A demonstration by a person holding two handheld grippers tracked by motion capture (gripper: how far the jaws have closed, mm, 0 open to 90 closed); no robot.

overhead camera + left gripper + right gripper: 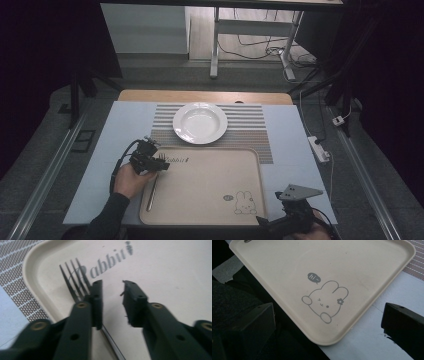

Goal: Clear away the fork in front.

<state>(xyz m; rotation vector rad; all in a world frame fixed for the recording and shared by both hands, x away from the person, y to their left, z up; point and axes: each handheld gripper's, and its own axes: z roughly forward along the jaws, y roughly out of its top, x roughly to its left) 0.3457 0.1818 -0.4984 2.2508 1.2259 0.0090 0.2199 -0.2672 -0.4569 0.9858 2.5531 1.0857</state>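
A metal fork lies on the left part of a beige tray printed with a rabbit. My left gripper hovers low over the fork's tines. In the left gripper view its jaws stand apart, open; the fork lies flat on the tray, its tines beside the left jaw and its handle running under that jaw. My right gripper waits at the tray's near right corner. Its jaws are wide open with nothing held; the tray corner with the rabbit lies below them.
A white deep plate stands on a striped placemat beyond the tray. A pale blue cover spreads over the table. A power strip lies off the table's right edge.
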